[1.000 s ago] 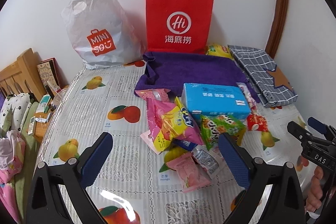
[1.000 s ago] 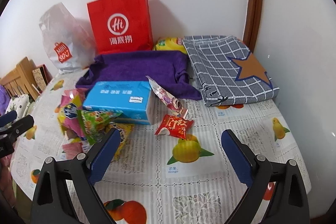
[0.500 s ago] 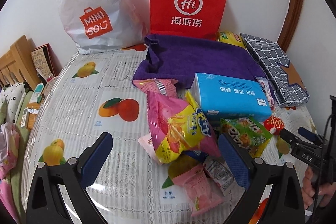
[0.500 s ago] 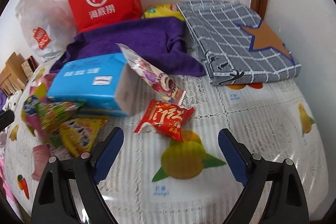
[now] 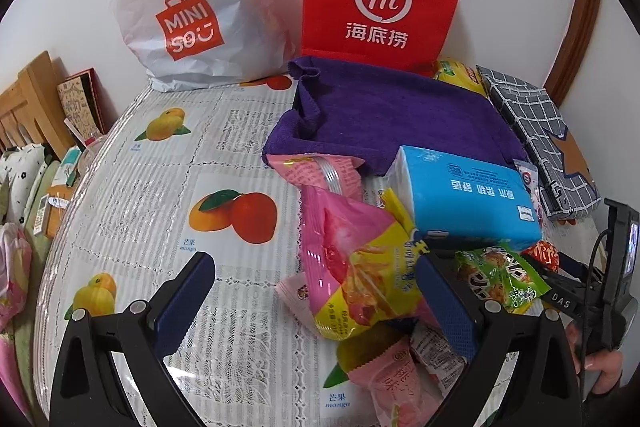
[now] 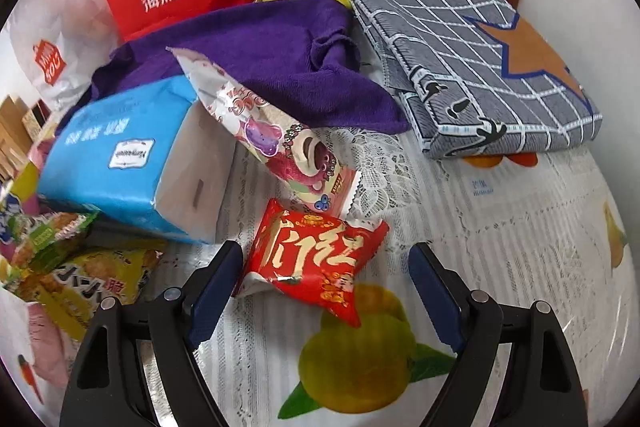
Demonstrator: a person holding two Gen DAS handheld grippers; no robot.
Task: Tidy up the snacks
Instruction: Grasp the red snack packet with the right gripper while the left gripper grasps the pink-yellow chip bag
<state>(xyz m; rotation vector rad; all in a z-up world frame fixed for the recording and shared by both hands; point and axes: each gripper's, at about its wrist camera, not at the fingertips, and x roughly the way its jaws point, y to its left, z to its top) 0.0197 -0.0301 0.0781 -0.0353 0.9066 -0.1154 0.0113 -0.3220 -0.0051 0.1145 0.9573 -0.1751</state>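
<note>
Red snack packet (image 6: 316,259) lies on the fruit-print tablecloth (image 6: 500,247), between the spread-wide fingers of the right gripper (image 6: 324,291), just beside the blue tissue pack (image 6: 120,163). Left gripper (image 5: 316,301) gapes wide over the pink-yellow chip bag (image 5: 356,263), holding nothing.

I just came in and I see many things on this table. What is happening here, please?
A person holds a gripper in each hand over a pile of snacks on the table. The right gripper has its jaws open on either side of a red snack packet, not closed on it. The left gripper, also open, hangs at a pink and yellow snack bag. Nothing is lifted yet.
</note>
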